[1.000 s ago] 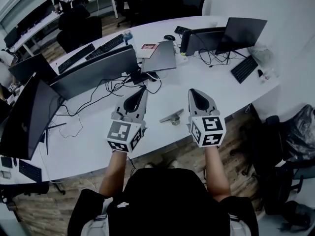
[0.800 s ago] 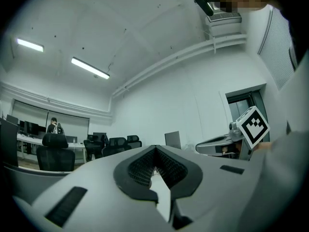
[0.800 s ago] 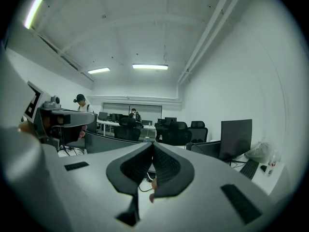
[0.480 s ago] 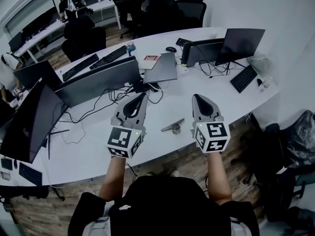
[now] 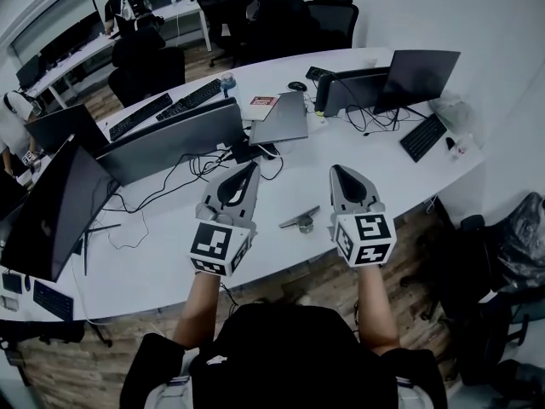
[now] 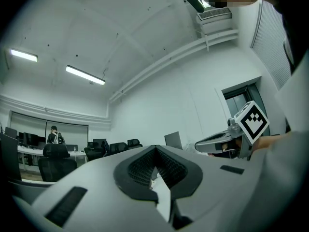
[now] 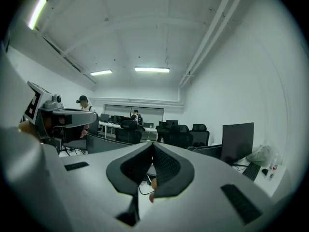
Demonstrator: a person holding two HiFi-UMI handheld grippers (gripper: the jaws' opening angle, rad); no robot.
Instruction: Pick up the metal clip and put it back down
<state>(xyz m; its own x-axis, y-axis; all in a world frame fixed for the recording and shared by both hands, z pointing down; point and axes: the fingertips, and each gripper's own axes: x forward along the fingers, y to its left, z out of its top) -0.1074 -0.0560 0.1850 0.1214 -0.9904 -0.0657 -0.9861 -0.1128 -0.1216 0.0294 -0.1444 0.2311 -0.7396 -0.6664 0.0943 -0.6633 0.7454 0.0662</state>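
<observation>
The metal clip [image 5: 300, 220] lies flat on the white desk [image 5: 153, 254] near its front edge, between my two grippers. My left gripper [image 5: 252, 167] hovers above the desk to the clip's left, pointing level, its jaws together with nothing in them [image 6: 154, 149]. To the clip's right my right gripper [image 5: 335, 169] is held the same way, jaws shut and empty [image 7: 152, 145]. Neither gripper touches the clip. The clip is hidden in both gripper views.
Beyond the grippers stand a closed laptop [image 5: 279, 118], dark monitors [image 5: 170, 135] [image 5: 415, 68], keyboards [image 5: 423, 137], loose cables [image 5: 183, 173] and a mouse [image 5: 295, 86]. Office chairs [image 5: 328, 7] and other people sit at the far desks. A black chair [image 5: 502, 254] stands at my right.
Both grippers have risen a little above the desk, side by side. The clip has stayed in the same place on the desk.
</observation>
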